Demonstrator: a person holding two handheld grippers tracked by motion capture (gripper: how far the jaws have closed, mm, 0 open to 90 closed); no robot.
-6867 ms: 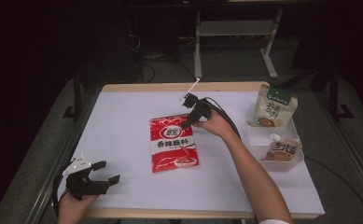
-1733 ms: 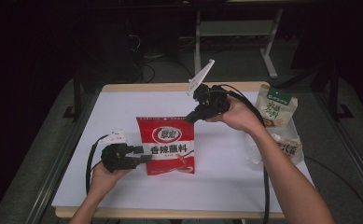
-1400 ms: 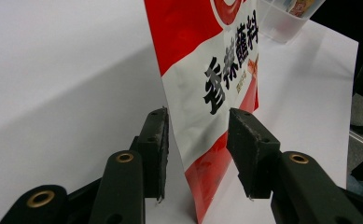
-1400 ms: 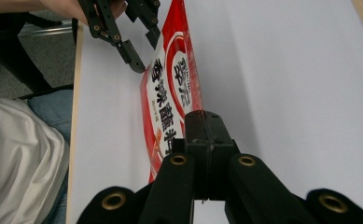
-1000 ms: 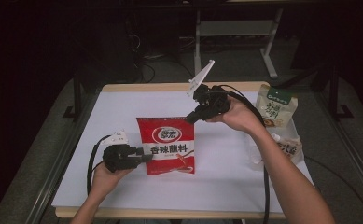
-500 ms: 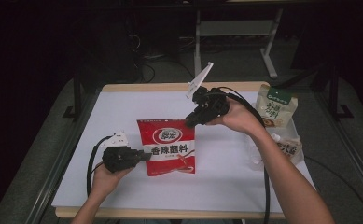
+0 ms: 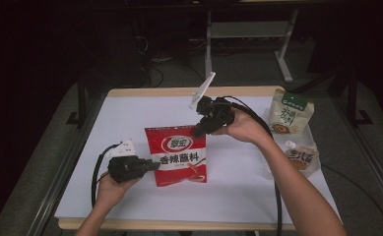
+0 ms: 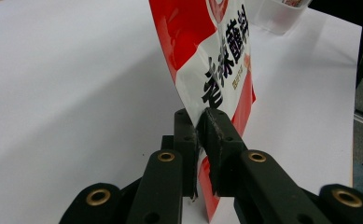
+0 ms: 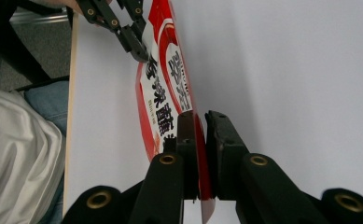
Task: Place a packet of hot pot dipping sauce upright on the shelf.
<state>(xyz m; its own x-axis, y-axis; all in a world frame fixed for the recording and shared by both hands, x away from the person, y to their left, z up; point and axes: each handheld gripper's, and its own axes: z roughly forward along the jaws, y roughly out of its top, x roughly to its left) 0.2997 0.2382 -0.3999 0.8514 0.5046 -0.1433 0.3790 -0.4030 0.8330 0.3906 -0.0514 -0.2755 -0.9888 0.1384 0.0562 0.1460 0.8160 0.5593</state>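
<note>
My left gripper [image 7: 152, 166] pinches the left edge of the glossy red-and-white plastic pouch [image 7: 180, 156], upright mid-table nearer the front edge. My right gripper [image 7: 198, 132], jaws just closing, clamps the pouch's top right corner.

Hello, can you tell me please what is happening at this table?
A person holds a red pouch upright on the white table with two hand-held grippers. The left gripper is shut on the pouch's left edge, and the right gripper is shut on its upper right corner. Off to the right, a cream and green pouch and a smaller spouted pouch sit untouched in a clear tray.
</note>
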